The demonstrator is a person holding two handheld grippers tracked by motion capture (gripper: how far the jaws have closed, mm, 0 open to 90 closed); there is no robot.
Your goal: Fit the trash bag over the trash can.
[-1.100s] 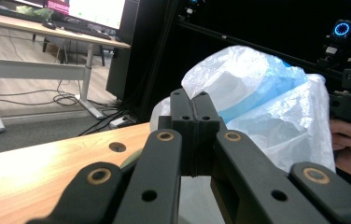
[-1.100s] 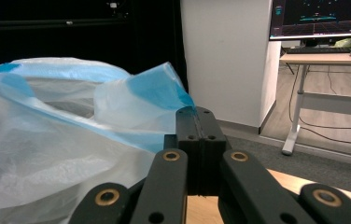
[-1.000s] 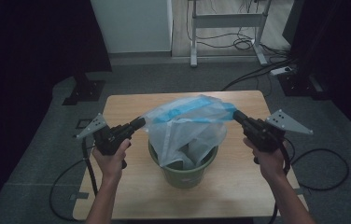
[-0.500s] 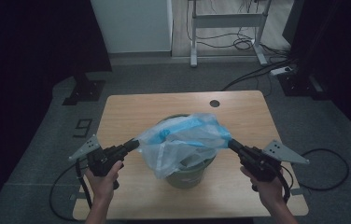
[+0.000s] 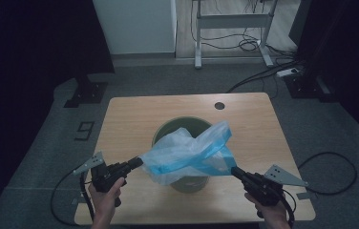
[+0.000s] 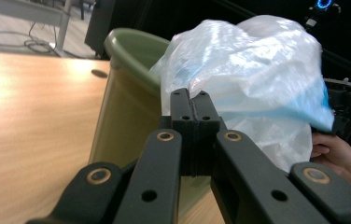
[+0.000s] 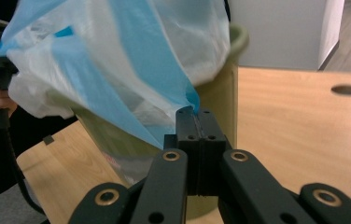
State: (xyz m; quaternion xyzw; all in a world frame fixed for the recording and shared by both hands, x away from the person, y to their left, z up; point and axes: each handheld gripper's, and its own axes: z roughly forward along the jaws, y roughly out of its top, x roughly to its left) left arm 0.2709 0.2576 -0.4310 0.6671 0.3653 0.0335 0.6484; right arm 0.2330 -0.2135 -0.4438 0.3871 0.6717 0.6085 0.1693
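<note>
A clear plastic bag with a blue band (image 5: 187, 155) hangs stretched between both grippers over the near side of a green bin (image 5: 180, 129) on the wooden table (image 5: 130, 119). My left gripper (image 5: 138, 162) is shut on the bag's left edge, low at the bin's front left. My right gripper (image 5: 235, 170) is shut on the blue edge at the bin's front right. In the left gripper view the shut jaws pinch the bag (image 6: 248, 79) beside the bin (image 6: 127, 107). The blue band (image 7: 131, 70) runs into the shut jaws in the right gripper view, with the bin (image 7: 215, 102) behind.
A round cable hole (image 5: 219, 105) sits in the table's far right part. Cables (image 5: 325, 162) trail on the grey floor to the right. A desk frame (image 5: 235, 28) and a white cabinet (image 5: 134, 24) stand beyond the table.
Both grippers have come down and toward the near table edge with the bag stretched between them. The bag now lies lower, draped over the bin's near rim.
</note>
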